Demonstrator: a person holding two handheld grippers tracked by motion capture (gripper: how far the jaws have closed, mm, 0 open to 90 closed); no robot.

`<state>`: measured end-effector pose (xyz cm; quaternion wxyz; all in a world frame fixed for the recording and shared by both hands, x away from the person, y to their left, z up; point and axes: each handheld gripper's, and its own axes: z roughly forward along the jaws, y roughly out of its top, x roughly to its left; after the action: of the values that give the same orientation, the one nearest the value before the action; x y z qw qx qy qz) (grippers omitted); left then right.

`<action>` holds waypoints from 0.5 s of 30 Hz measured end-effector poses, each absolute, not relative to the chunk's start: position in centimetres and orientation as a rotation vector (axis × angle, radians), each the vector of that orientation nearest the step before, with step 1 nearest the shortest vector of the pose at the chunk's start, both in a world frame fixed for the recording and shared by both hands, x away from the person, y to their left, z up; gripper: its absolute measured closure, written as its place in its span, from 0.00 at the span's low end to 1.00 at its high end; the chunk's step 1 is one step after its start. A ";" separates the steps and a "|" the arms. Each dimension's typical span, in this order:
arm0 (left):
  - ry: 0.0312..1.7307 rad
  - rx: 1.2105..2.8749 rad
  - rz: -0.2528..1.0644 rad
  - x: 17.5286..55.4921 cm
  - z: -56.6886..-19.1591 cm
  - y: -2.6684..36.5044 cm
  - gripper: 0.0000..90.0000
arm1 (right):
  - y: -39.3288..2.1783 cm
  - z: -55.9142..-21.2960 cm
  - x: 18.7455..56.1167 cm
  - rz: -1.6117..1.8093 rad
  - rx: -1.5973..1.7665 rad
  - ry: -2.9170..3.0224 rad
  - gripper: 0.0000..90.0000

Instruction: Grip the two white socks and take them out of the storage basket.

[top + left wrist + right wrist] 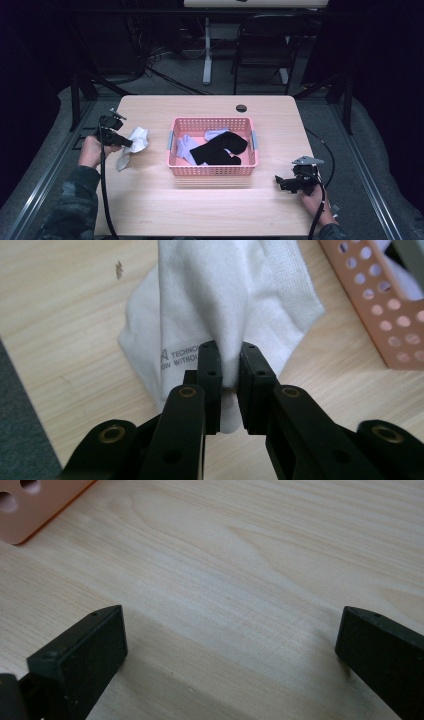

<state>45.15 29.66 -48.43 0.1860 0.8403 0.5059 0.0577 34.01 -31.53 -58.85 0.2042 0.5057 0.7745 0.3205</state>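
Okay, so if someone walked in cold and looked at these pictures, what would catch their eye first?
Probably the pink basket in the middle of the table, with a black sock draped over paler ones inside. Next, the white sock left of the basket, pinched in the left gripper. The right gripper rests open near the table's front right corner.

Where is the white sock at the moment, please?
In the high view, the white sock lies left of the pink basket, pinched by the left tongs.

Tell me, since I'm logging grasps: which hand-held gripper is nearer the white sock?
Left. The left hand-held gripper is clamped on the white sock; the right hand-held gripper hovers across the table, open.
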 end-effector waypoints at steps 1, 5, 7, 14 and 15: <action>1.430 2.365 0.150 45.3 -49.0 29.7 0.90 | -31.5 -58.8 34.0 0.894 1.410 2.160 0.00; 1.456 2.369 0.131 45.7 -50.6 29.8 0.90 | -31.5 -58.9 34.0 0.895 1.409 2.161 0.00; 1.468 2.386 0.135 45.8 -51.2 29.6 0.90 | -31.5 -58.9 34.0 0.895 1.409 2.161 0.00; 1.503 2.405 0.131 46.3 -53.4 29.3 0.90 | -31.5 -58.9 34.0 0.895 1.410 2.161 0.00; 1.503 2.423 0.139 46.4 -53.8 29.2 0.90 | -31.5 -58.9 34.0 0.895 1.409 2.162 0.00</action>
<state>46.37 29.24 -53.77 0.1431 0.8400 0.5211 0.0481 34.01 -31.54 -58.85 0.2037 0.5052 0.7748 0.3208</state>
